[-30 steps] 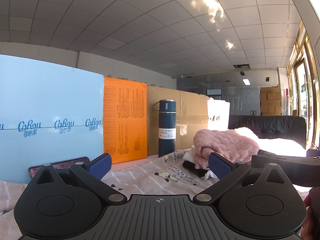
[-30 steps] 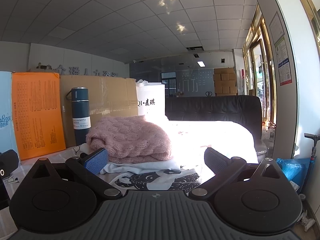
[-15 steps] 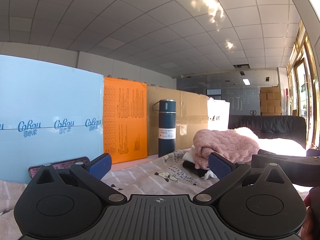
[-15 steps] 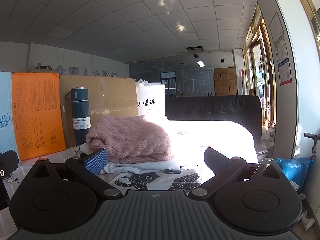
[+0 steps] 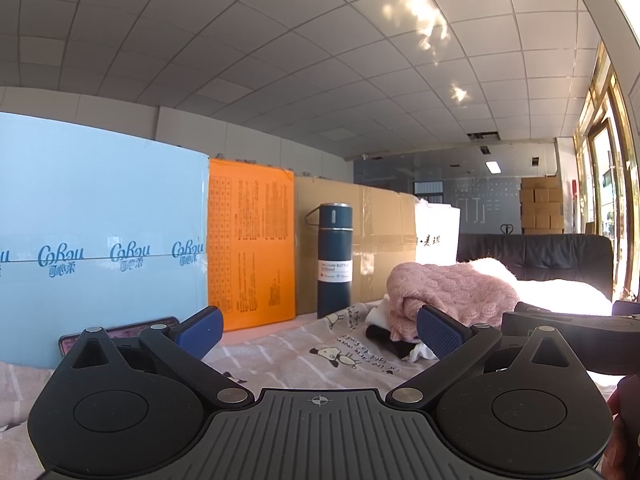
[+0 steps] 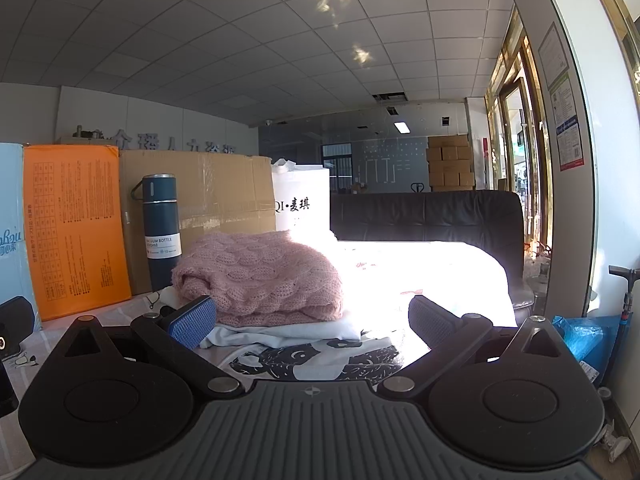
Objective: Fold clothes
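A pink cable-knit sweater (image 6: 264, 276) lies folded on top of a white garment (image 6: 288, 330), with a white shirt printed in black (image 6: 312, 356) under them. The same pink sweater (image 5: 452, 292) shows at the right in the left wrist view. My right gripper (image 6: 310, 320) is open just in front of the pile, nothing between its blue pads. My left gripper (image 5: 318, 330) is open too, low over the cartoon-print cloth (image 5: 304, 356), to the left of the pile. The other gripper's black body (image 5: 576, 332) sits at its right.
A dark blue vacuum bottle (image 6: 162, 232) stands behind the pile against a cardboard box (image 6: 216, 188). An orange box (image 5: 252, 240) and a light blue box (image 5: 100, 232) line the back left. A phone (image 5: 120, 330) leans there. A black sofa (image 6: 428, 216) stands beyond.
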Demonstrator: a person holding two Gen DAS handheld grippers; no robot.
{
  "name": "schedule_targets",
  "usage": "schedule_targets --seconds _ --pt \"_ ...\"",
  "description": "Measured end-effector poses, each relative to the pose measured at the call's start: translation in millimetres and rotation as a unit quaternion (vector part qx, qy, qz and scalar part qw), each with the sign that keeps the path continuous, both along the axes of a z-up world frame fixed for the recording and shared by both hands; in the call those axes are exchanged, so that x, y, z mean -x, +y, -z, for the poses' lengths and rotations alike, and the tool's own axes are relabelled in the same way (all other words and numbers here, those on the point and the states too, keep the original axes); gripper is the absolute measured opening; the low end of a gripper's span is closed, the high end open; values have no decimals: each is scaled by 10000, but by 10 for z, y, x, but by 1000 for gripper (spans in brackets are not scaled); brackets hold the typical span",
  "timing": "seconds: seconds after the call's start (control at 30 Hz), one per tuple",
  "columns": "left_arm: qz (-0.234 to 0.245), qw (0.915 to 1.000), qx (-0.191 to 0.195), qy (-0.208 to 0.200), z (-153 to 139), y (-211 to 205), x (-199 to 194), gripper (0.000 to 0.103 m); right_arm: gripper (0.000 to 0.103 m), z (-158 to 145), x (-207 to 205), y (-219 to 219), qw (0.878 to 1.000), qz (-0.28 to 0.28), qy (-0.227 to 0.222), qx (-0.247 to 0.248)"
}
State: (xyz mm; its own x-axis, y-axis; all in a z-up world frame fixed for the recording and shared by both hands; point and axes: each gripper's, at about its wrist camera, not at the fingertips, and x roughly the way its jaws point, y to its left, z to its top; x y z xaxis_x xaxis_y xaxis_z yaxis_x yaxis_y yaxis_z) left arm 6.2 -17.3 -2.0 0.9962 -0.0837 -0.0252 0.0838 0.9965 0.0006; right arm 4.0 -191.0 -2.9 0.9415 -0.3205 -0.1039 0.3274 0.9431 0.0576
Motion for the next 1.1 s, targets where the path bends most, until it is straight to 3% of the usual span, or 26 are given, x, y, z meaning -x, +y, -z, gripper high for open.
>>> schedule_targets --seconds 0.67,1.1 --pt "-18 10000 31 31 -6 12 -12 103 103 6 5 -5 10000 8 13 -3" --pt "45 9995 68 301 6 24 -97 103 103 15 -9 -9 10000 8 42 -6"
